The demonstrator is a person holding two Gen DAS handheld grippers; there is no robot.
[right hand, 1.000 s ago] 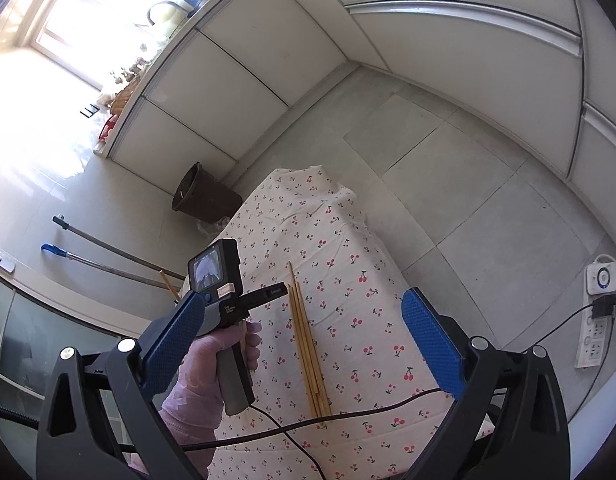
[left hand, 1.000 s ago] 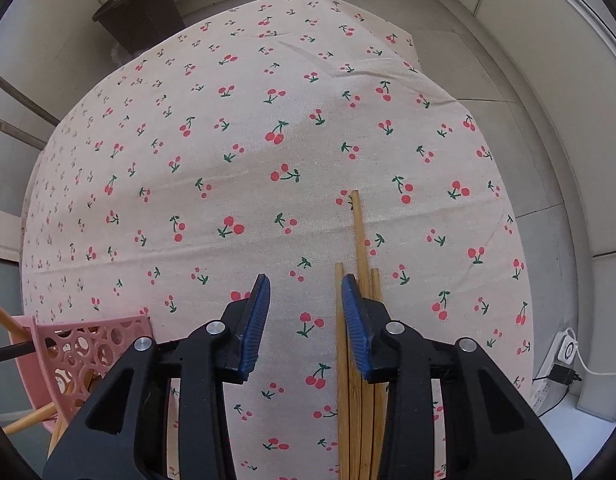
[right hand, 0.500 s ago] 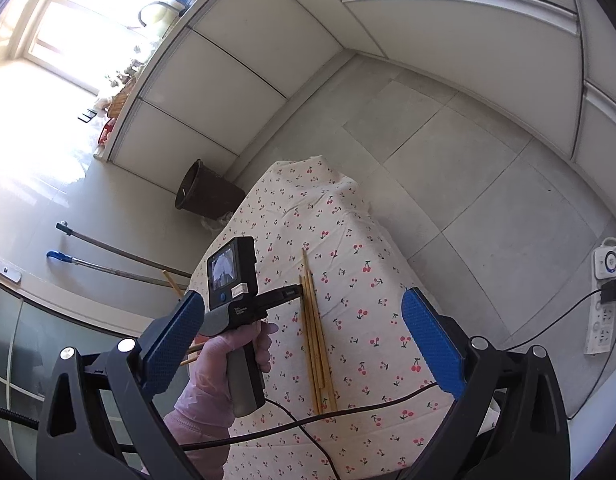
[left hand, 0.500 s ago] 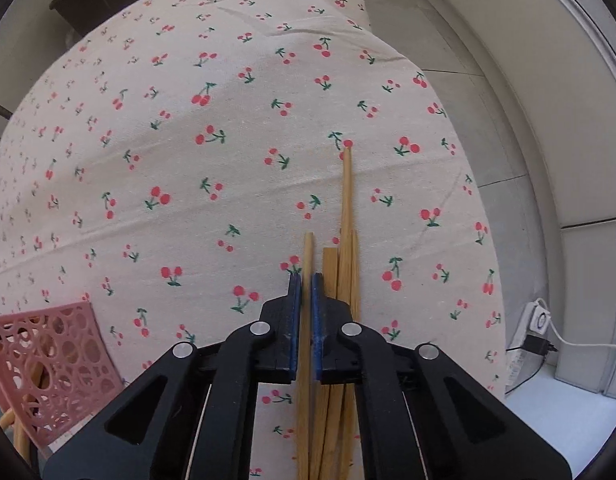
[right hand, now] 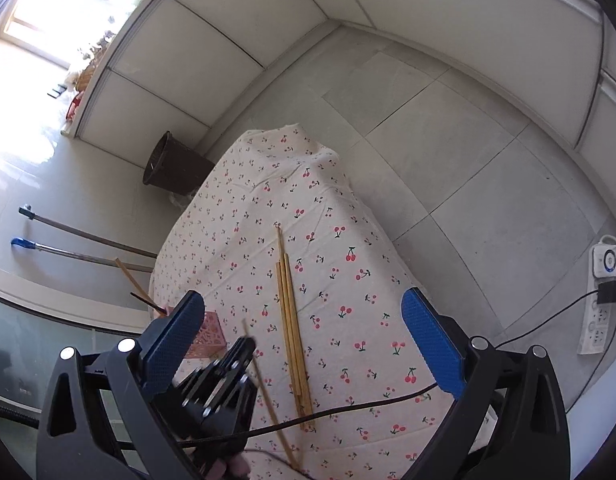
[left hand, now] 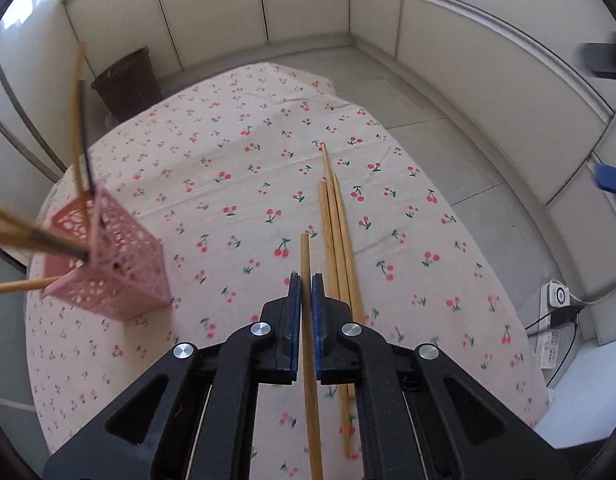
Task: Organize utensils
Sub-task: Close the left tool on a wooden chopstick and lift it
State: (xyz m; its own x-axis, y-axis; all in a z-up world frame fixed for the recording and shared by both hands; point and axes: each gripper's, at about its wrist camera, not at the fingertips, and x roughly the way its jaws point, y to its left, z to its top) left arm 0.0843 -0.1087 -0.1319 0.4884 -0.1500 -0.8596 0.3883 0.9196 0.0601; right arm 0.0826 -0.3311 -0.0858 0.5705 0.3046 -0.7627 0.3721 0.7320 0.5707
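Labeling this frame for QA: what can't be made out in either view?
- Held chopstick: its lower end runs off the left wrist view's bottom edge.
- Pink basket: motion-blurred in the left wrist view; mostly behind the right gripper in the right wrist view.
- Chopsticks on the cloth: exact count unclear, they overlap.

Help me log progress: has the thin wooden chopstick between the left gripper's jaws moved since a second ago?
Yes. The thin wooden chopstick, then lying beside the chopstick bundle, is now clamped and lifted left of it.

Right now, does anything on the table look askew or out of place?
Nothing is spilled or damaged. Loose chopsticks lie on the tablecloth, one poking further out. The pink holder appears tilted, but that may be fisheye distortion.
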